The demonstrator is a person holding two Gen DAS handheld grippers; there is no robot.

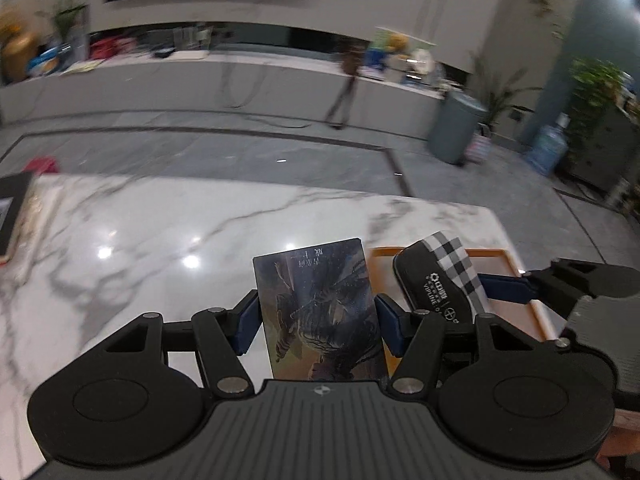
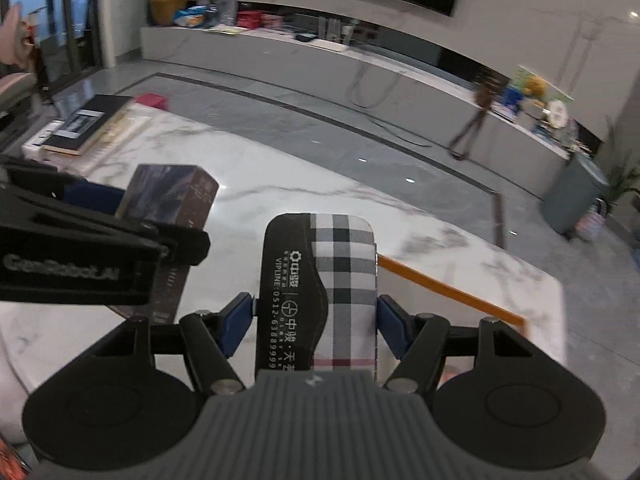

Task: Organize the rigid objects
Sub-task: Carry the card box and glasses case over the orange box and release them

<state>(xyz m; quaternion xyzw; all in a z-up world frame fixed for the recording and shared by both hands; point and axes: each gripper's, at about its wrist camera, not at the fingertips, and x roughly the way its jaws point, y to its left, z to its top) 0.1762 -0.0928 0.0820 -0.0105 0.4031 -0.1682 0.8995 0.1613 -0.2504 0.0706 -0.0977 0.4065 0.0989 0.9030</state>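
My left gripper (image 1: 317,316) is shut on a dark box with printed artwork (image 1: 320,308) and holds it above the white marble table (image 1: 160,232). My right gripper (image 2: 316,320) is shut on a black case with a plaid panel and white lettering (image 2: 320,280). In the left wrist view that case (image 1: 440,280) hangs to the right, over an orange-rimmed tray (image 1: 516,280). In the right wrist view the dark box (image 2: 172,208) is to the left, held by the left gripper, and the tray's rim (image 2: 452,290) shows to the right.
A stack of books (image 2: 84,128) lies at the table's far left edge, also seen in the left wrist view (image 1: 12,208). Beyond the table are grey floor, a long low cabinet (image 1: 240,76) with clutter, a grey bin (image 1: 456,128) and a red item (image 2: 150,101).
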